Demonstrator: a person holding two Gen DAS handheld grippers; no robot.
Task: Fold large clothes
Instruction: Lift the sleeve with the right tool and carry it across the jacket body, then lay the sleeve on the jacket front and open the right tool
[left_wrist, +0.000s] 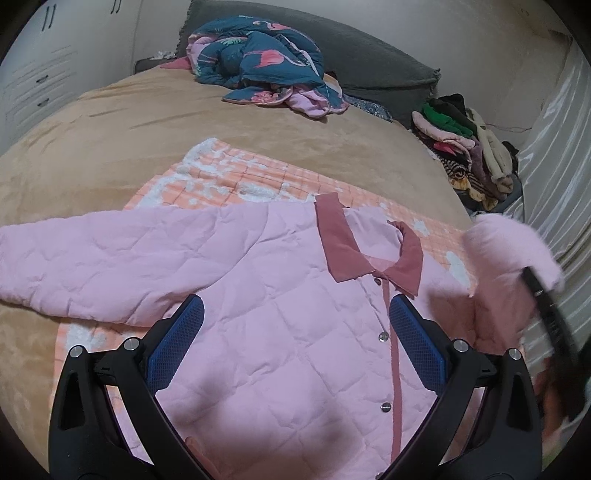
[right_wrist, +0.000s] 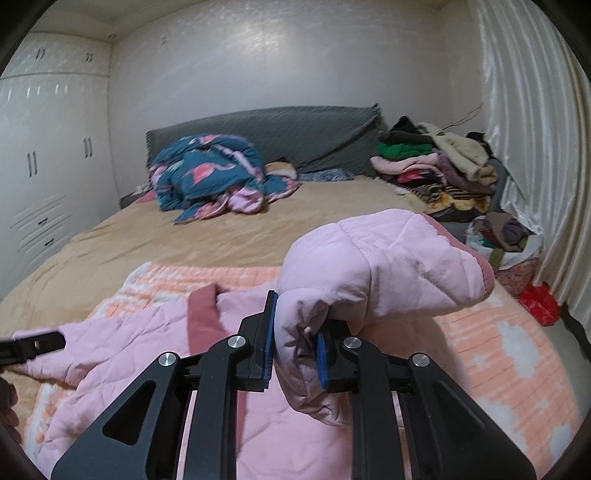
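Note:
A pink quilted jacket (left_wrist: 258, 295) with a darker rose collar (left_wrist: 341, 243) lies front-up on an orange checked blanket (left_wrist: 229, 181) on the bed. Its one sleeve (left_wrist: 92, 266) stretches out flat to the left. My left gripper (left_wrist: 295, 317) hovers open just over the chest, one blue pad on each side of the snap-button strip, nothing between them. My right gripper (right_wrist: 297, 343) is shut on the other sleeve (right_wrist: 376, 258), whose cuff is bunched between the blue pads and lifted off the bed. That raised sleeve (left_wrist: 509, 254) shows blurred at the right in the left wrist view.
A crumpled teal flamingo-print quilt (right_wrist: 207, 173) lies at the head of the tan bed (right_wrist: 166, 236), in front of a grey headboard (right_wrist: 295, 129). A heap of clothes (right_wrist: 436, 170) sits at the far right corner. White wardrobes (right_wrist: 44, 166) left, a pale curtain (right_wrist: 524, 147) right.

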